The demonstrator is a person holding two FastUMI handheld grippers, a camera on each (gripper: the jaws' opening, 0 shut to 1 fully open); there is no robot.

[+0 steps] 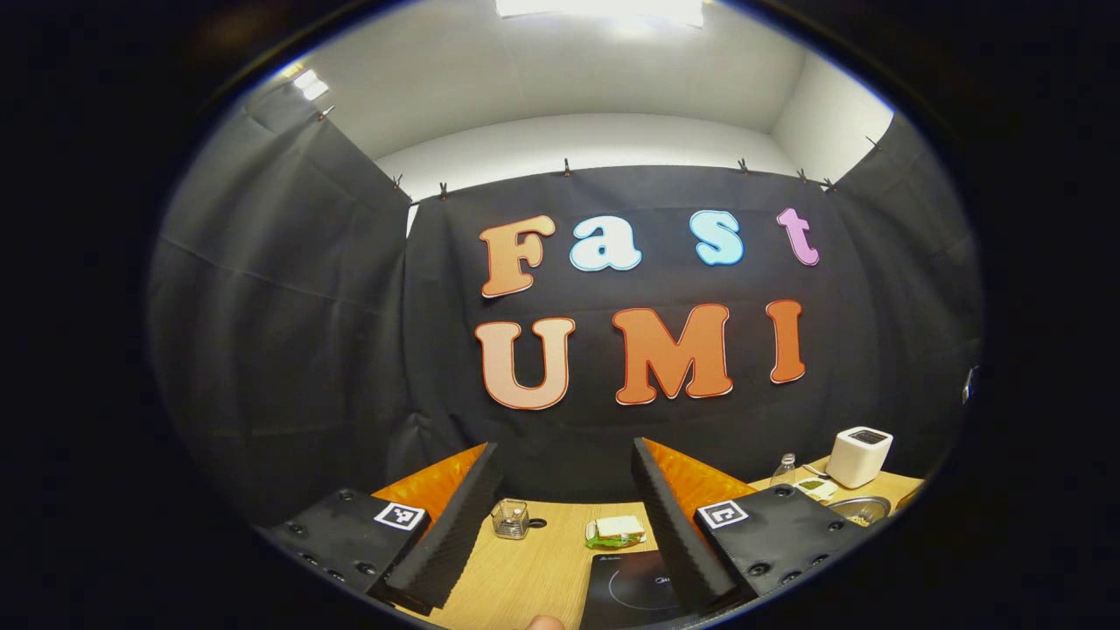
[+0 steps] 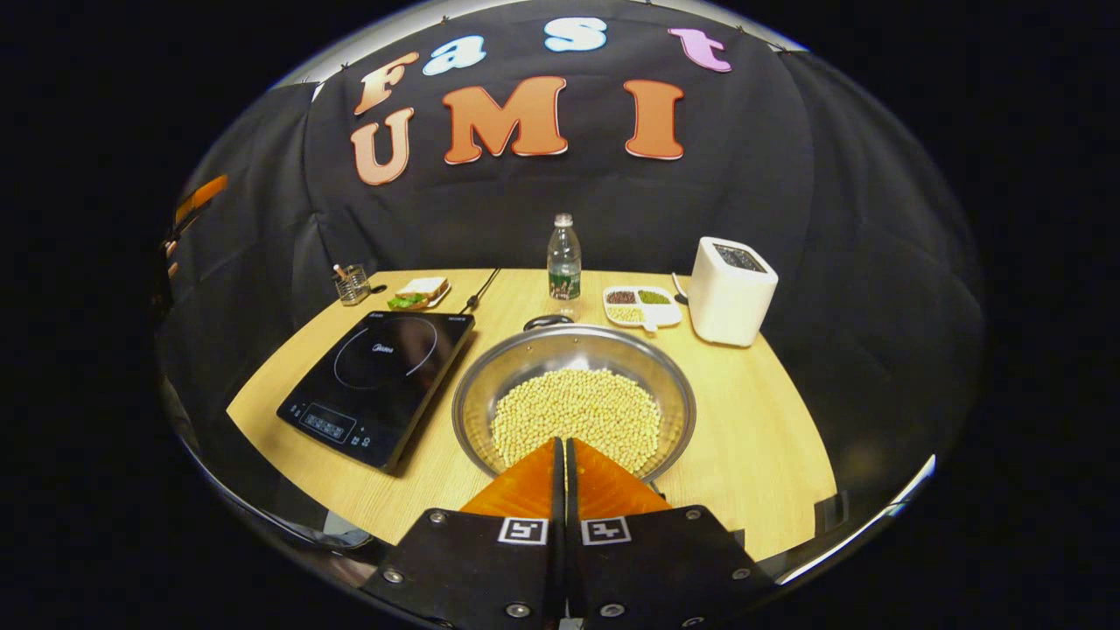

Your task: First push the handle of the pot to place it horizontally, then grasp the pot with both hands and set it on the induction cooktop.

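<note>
2 grippers wait: the left gripper [image 1: 569, 516] spread wide above the table, the right gripper [image 2: 560, 455] pressed together over the round steel pot of pale beans [image 2: 573, 398] beside the black induction cooktop [image 2: 381, 381] (handle [image 2: 547, 322] at its far rim), so nudge that handle sideways gently.

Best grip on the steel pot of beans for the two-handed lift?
Take the wide shiny steel pot by its thin rim, one set of tongs on each opposite side, coming from above. It is broad, shallow and full of pale beans, so a level two-sided pinch looks safest. The small dark handle sits at the far edge.
</note>
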